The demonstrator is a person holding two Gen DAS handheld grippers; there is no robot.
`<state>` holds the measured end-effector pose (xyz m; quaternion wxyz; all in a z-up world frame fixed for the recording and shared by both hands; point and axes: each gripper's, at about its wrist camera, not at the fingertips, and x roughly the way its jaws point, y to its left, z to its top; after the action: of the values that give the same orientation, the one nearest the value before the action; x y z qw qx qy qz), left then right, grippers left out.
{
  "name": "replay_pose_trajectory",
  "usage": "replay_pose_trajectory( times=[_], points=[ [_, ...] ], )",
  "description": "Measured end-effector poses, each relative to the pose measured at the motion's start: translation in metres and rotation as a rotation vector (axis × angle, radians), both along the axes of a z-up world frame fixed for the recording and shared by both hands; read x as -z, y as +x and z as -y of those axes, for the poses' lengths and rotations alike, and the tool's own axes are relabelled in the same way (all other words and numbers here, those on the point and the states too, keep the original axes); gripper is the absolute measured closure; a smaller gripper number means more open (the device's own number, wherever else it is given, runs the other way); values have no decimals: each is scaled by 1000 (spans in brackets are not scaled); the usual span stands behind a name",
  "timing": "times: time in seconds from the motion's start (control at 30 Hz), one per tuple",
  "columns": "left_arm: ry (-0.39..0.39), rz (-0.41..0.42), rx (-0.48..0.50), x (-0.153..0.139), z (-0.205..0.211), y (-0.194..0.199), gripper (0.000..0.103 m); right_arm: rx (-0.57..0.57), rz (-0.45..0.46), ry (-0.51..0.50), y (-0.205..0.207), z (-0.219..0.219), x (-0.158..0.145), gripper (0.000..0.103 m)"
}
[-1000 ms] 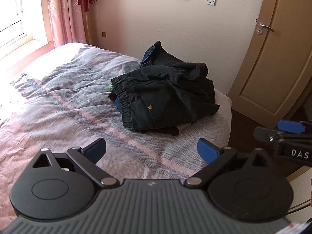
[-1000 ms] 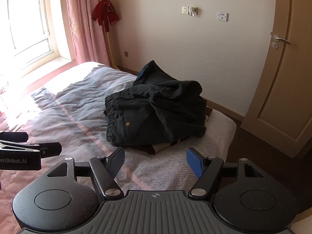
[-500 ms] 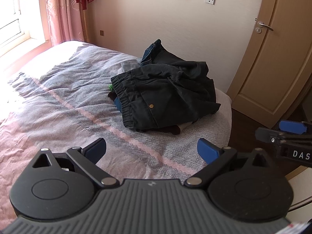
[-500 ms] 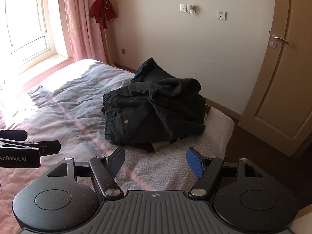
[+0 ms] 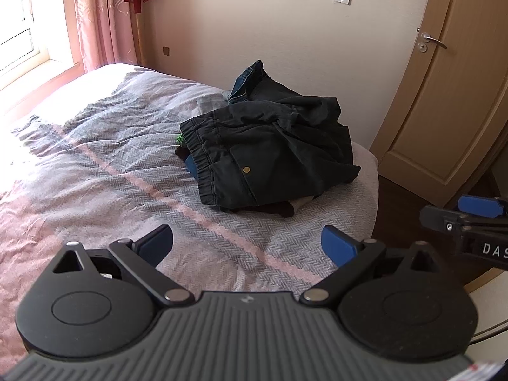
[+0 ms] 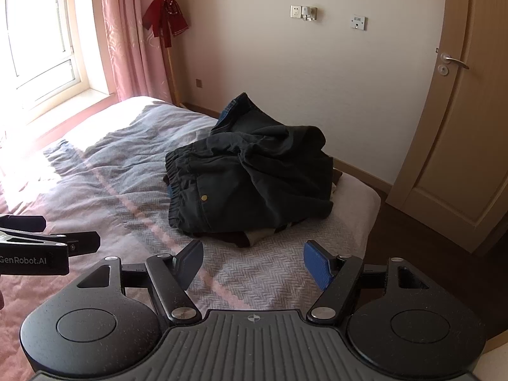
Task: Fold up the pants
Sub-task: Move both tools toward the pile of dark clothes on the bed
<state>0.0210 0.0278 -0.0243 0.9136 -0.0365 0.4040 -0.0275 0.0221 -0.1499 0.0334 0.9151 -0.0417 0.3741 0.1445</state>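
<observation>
A: Reading from left to right, what does each view show?

B: At far left, a window (image 6: 41, 47) and pink curtain (image 6: 127, 35). Then the bed (image 5: 95, 165) under a grey and pink cover, bare on its near and left parts. Right of centre lie the dark pants (image 5: 270, 155), crumpled on top of a small heap of other clothes (image 5: 285, 208) near the bed's far right corner. A door (image 5: 444, 95) closes the right edge.

A: Which way do the pants lie from the grippers?

B: Ahead of both, well apart, nothing touching. For the left gripper (image 5: 247, 243) they sit ahead and slightly right; for the right gripper (image 6: 254, 262) almost straight ahead. The elastic waistband (image 5: 200, 155) faces left, toward the open bedcover, and the bunched legs trail right, so the long axis runs roughly across the view. The right gripper appears a little nearer, though the margin is small.

A: And the jaws?

B: Both grippers stand spread wide, blue pads far apart, holding nothing and touching nothing; only bedcover shows between them.

A: What does the next move turn on?

B: Probably on reaching forward to the waistband, the nearest clear edge, and drawing the pants left onto bare cover without dragging the heap beneath.
</observation>
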Motion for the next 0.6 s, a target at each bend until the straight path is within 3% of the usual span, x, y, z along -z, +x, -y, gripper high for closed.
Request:
replay_pose_trajectory(
  times=[0.3,0.6],
  points=[
    [16,-38,-32,18,9,21,5,-45,-58,53,33,14,25,36],
    [14,-101,-116,47,13,86,5,-103,-69,34,115,18,59,36]
  ],
)
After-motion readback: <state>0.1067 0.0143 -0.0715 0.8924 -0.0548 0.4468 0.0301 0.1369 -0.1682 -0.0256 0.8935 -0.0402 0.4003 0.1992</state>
